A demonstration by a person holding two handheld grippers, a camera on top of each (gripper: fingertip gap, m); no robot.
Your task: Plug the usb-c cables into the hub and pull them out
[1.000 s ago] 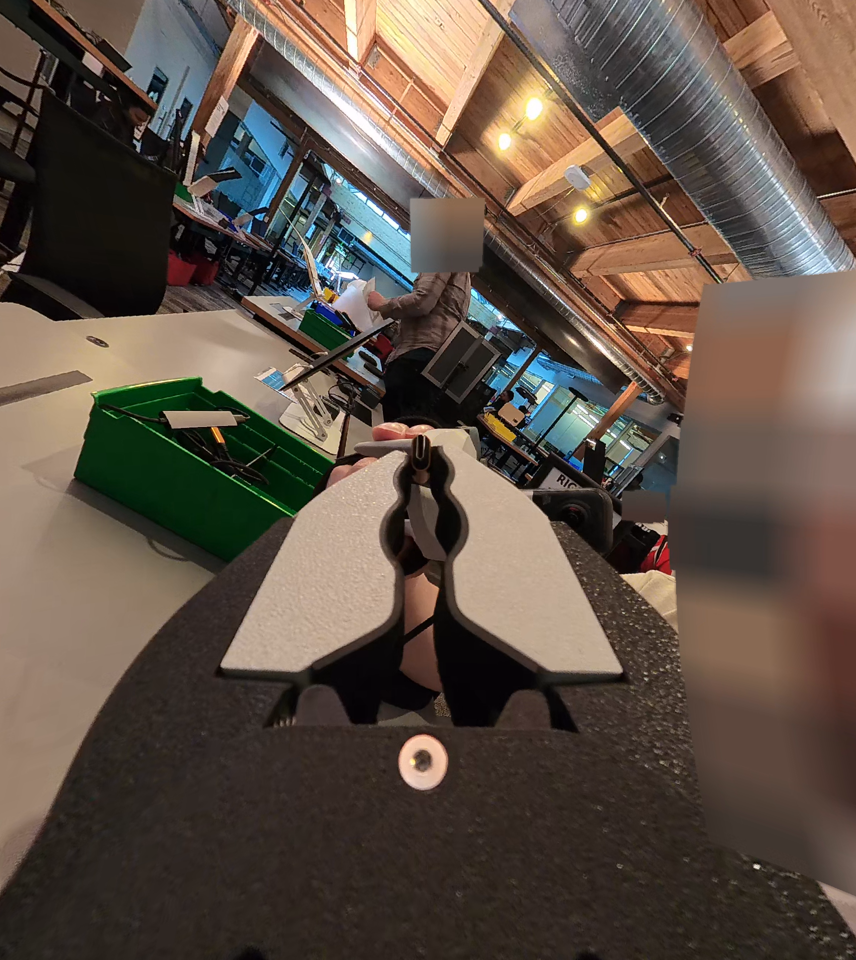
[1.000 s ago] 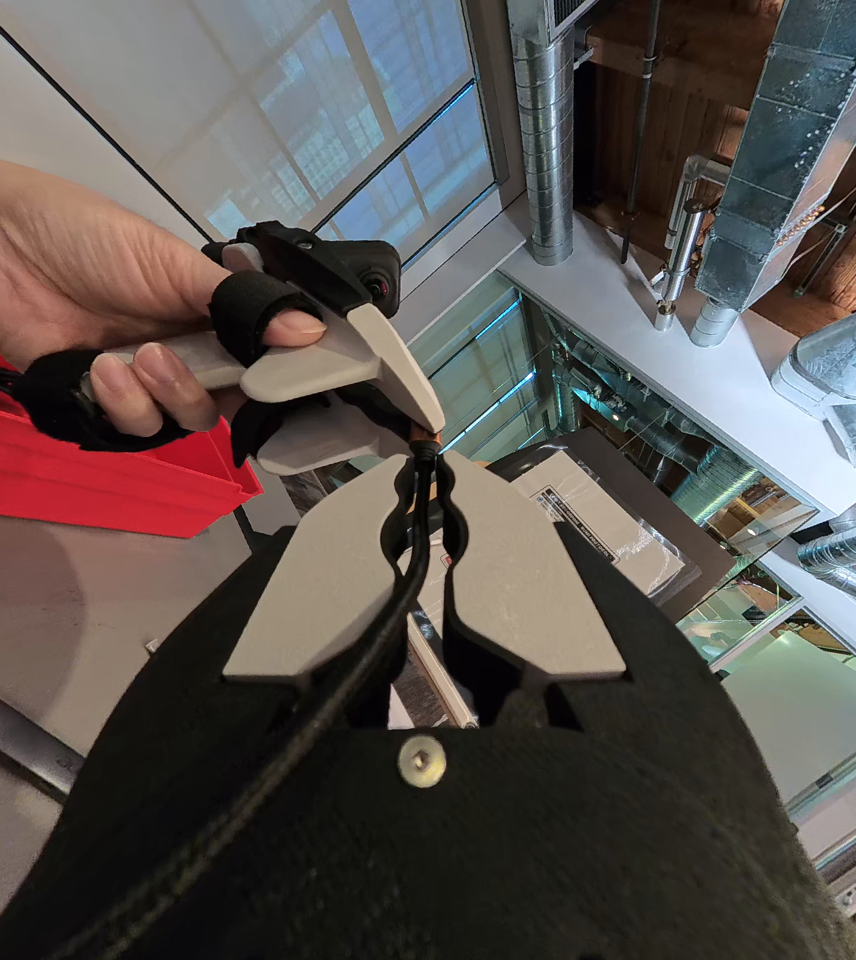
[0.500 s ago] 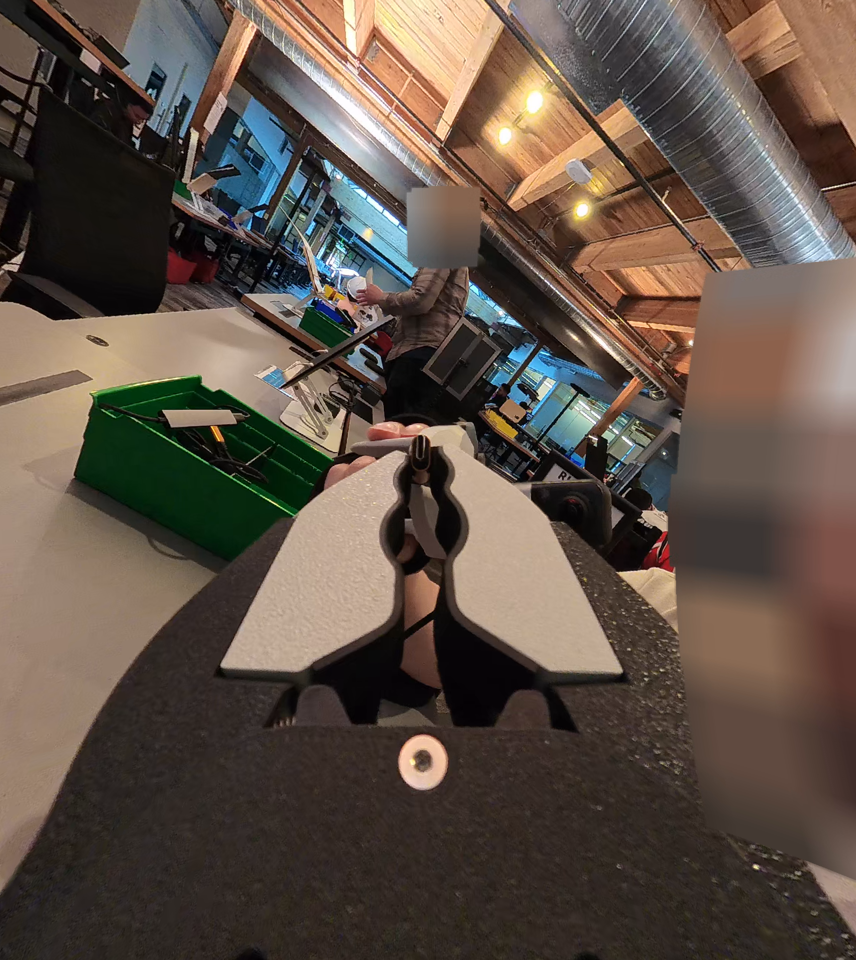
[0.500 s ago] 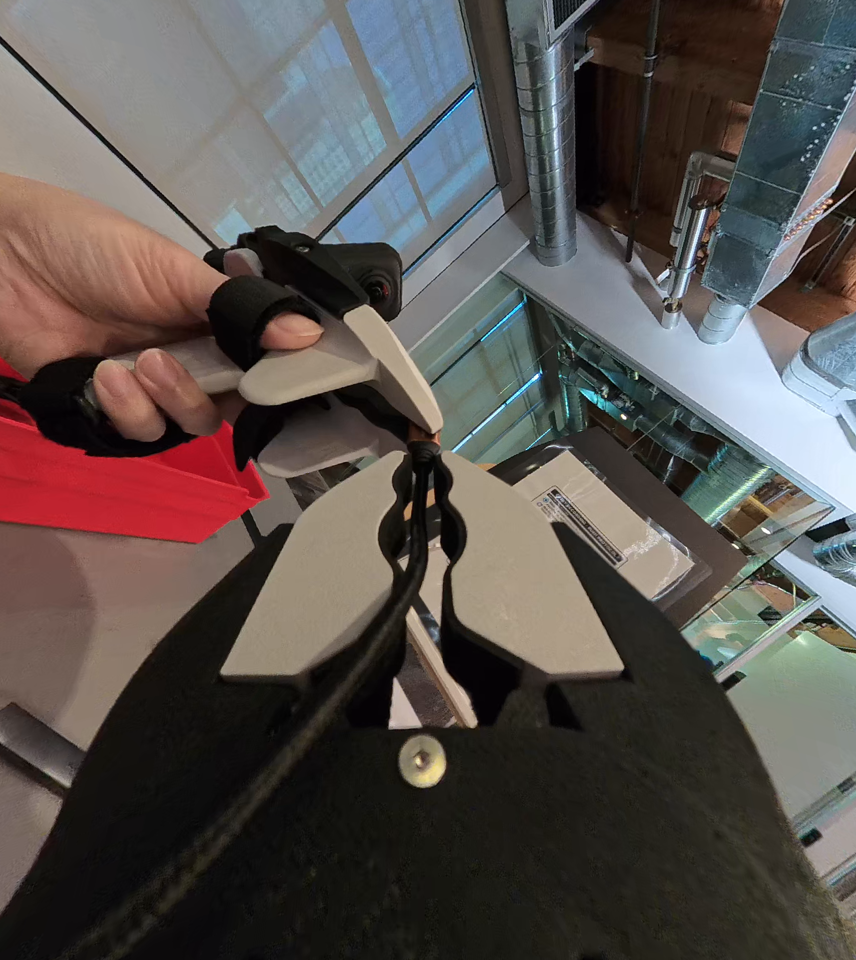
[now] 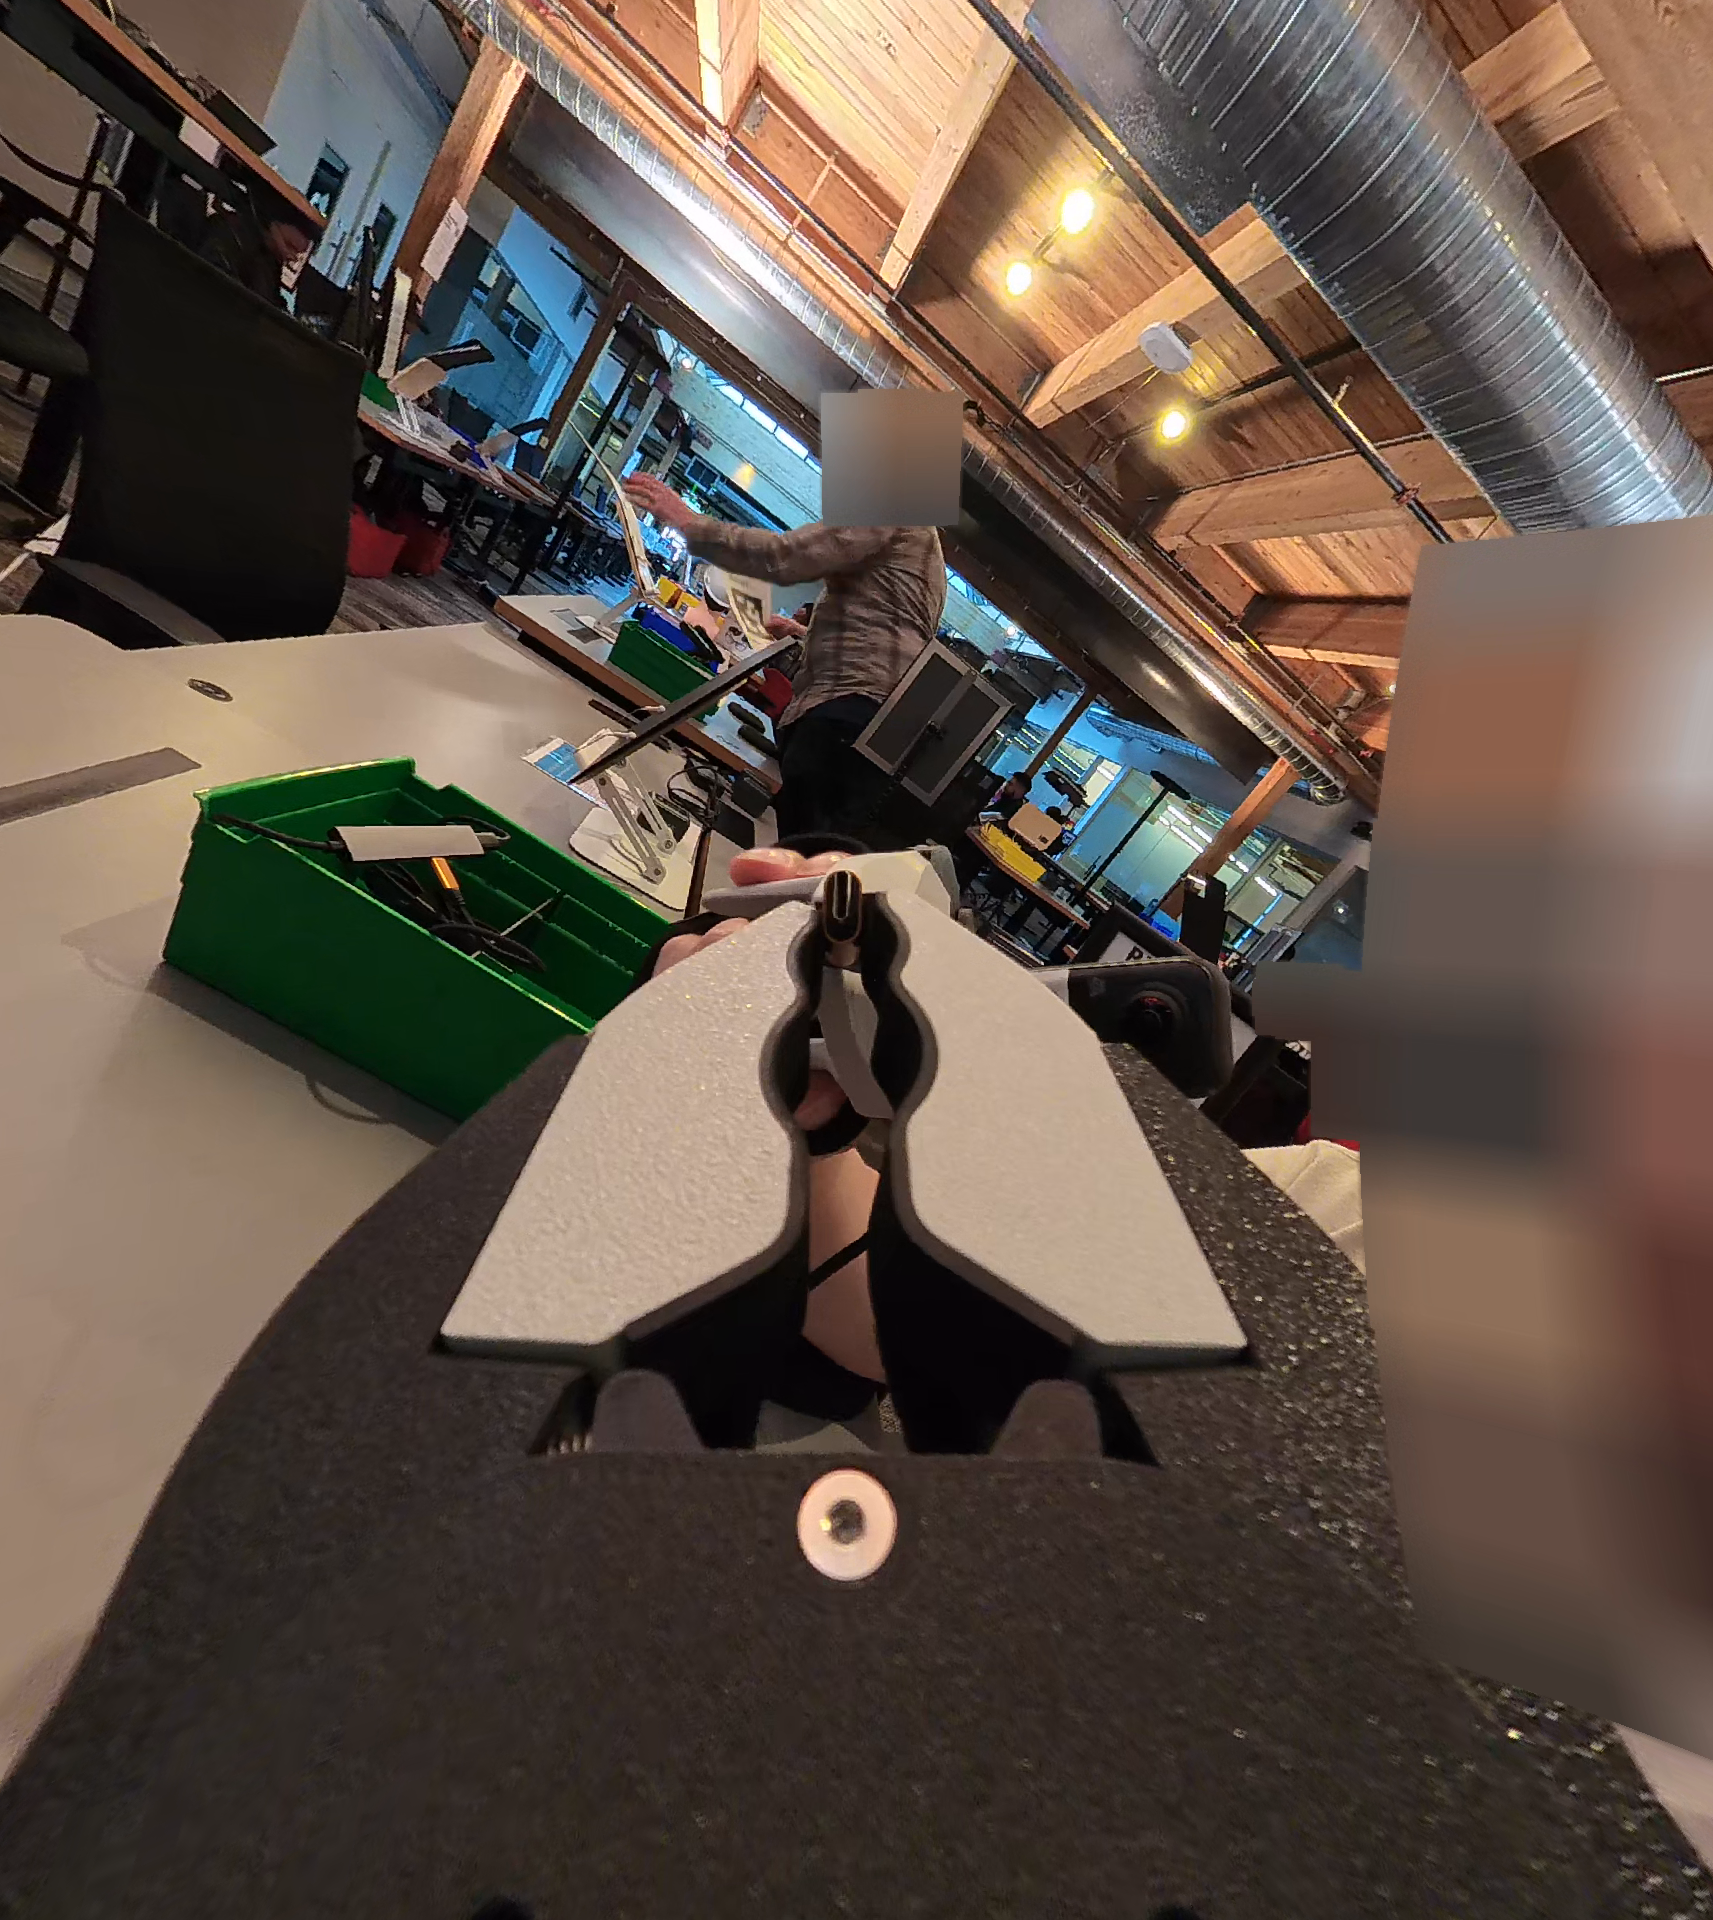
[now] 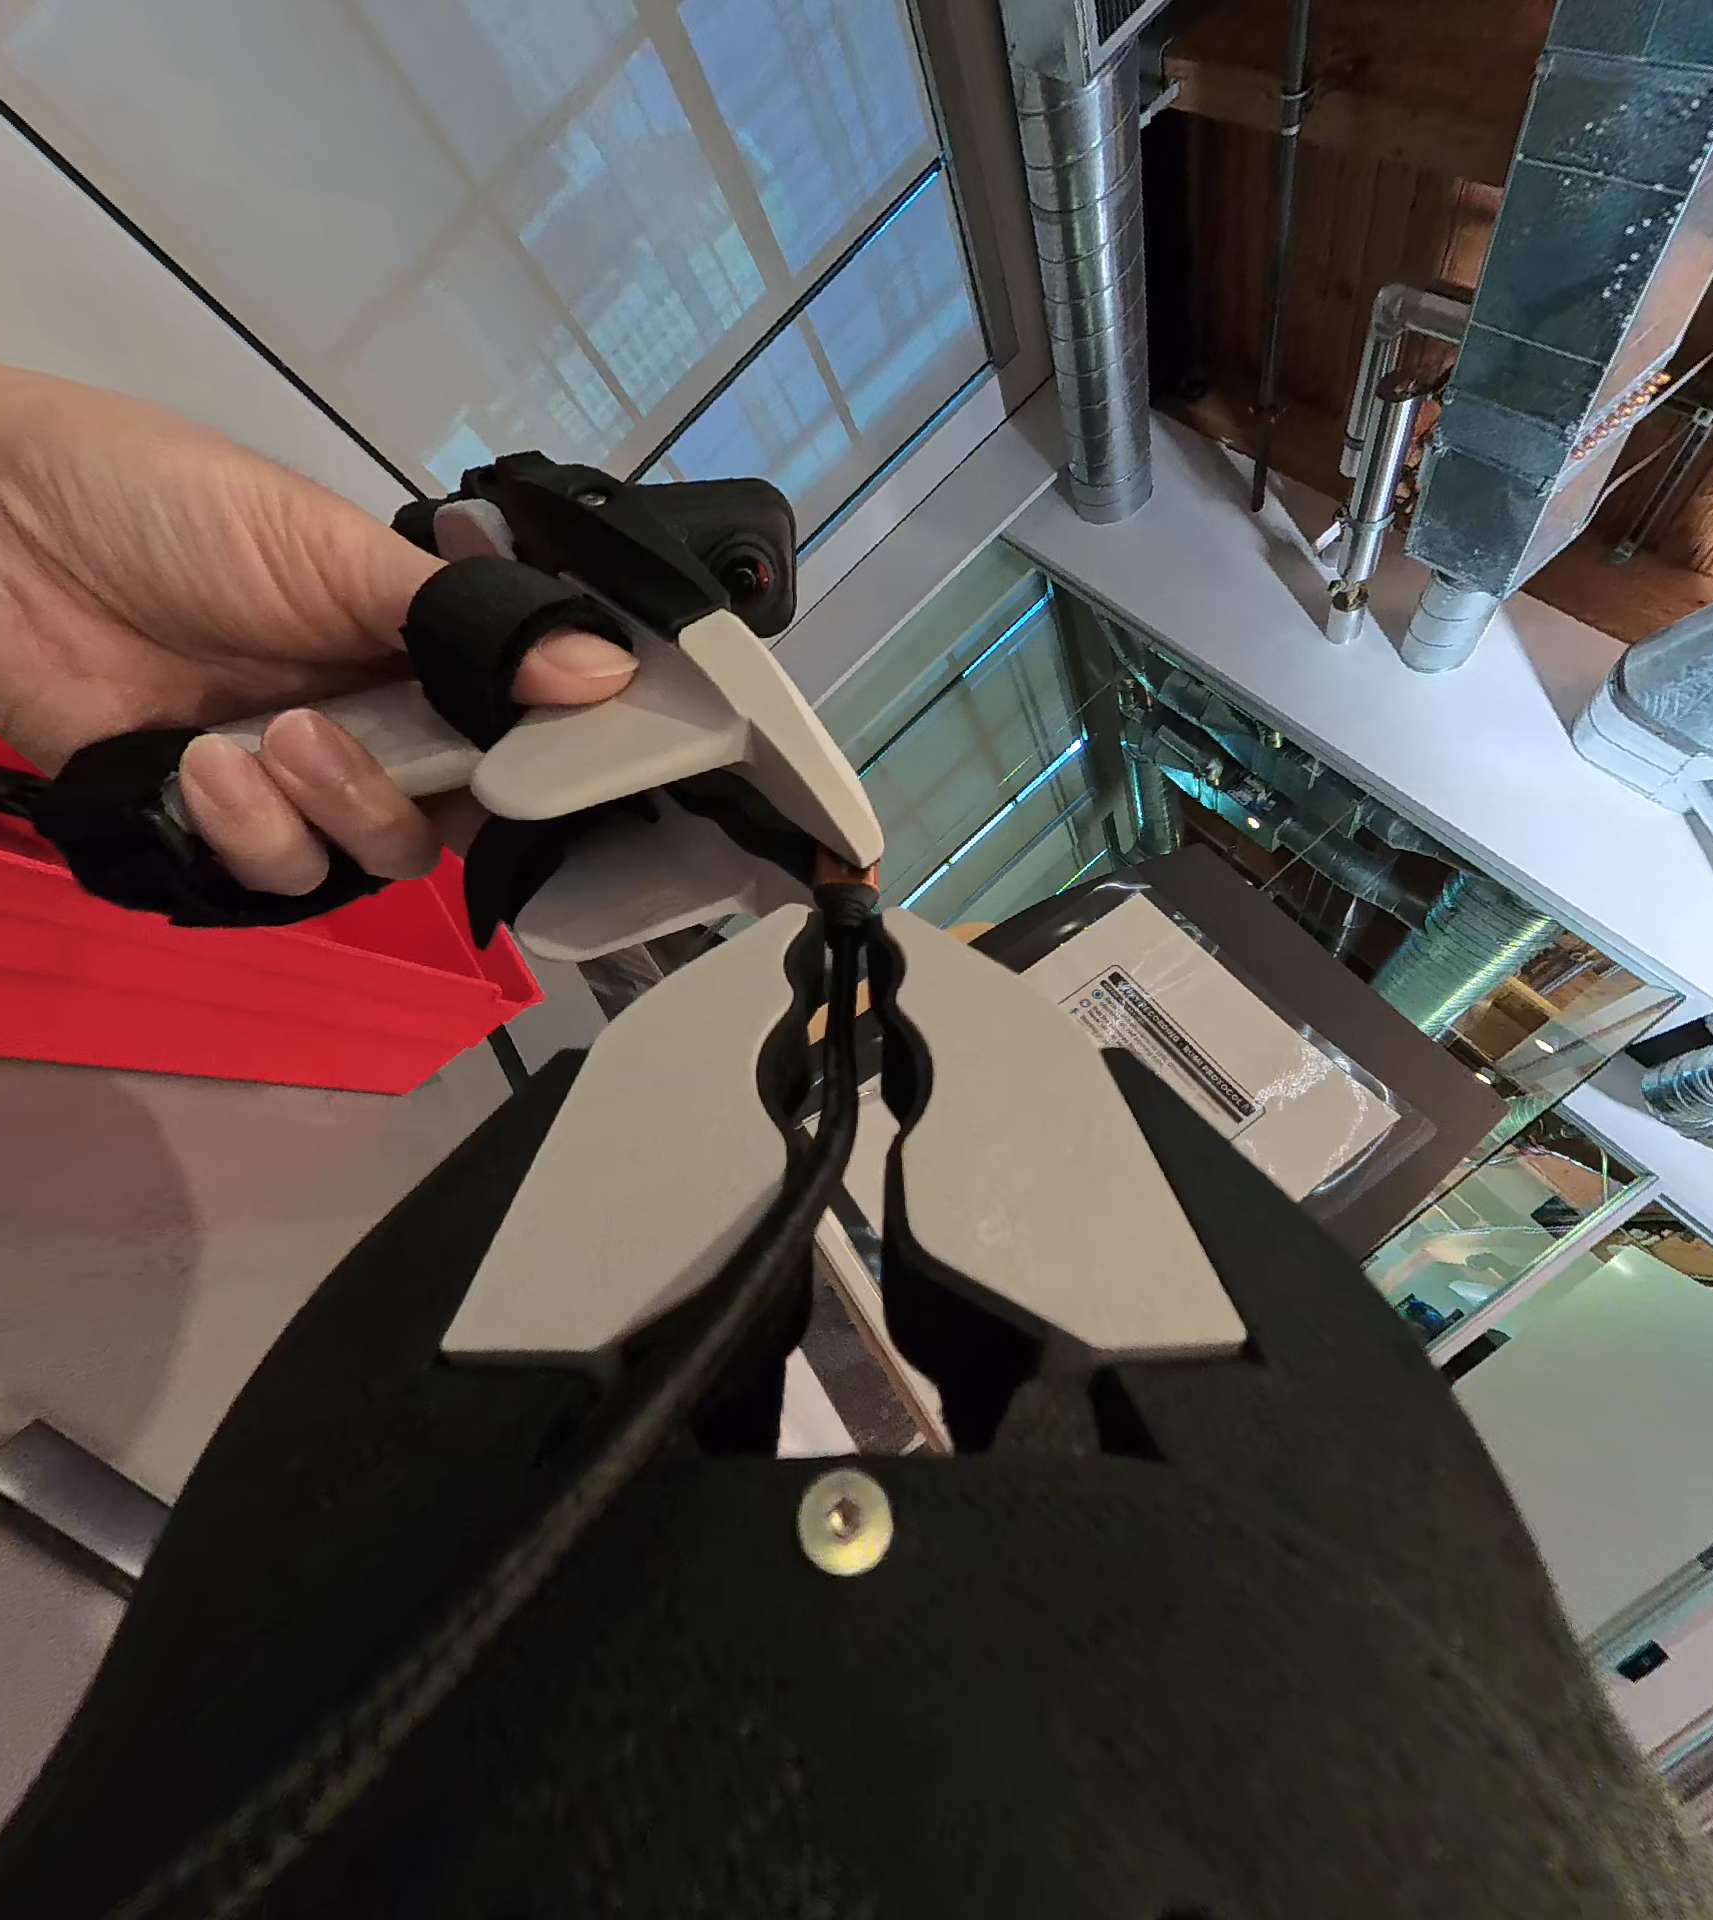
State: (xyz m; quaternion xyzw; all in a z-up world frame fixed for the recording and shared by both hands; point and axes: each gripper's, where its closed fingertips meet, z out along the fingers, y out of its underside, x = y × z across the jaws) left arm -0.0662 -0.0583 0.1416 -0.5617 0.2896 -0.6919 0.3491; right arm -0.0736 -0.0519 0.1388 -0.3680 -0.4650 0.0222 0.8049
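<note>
Left wrist view: my left tongs point(image 5: 844, 920) are pinched nearly closed on a USB-C connector point(image 5: 841, 914), its open end facing the camera at the tips. Whether that is a cable plug or the hub's port, I cannot tell. Beyond the tips to the left sits a green bin point(image 5: 384, 935) holding the hub point(image 5: 410, 842) and loose cables.

Right wrist view: my right tongs point(image 6: 847, 914) are clamped on the black braided cable point(image 6: 821, 1091), which runs between the 2 fingers. Its copper-collared plug point(image 6: 847, 878) meets the other gripper point(image 6: 727, 748), gripped by a hand point(image 6: 156, 644). A red bin point(image 6: 156, 987) lies left.
</note>
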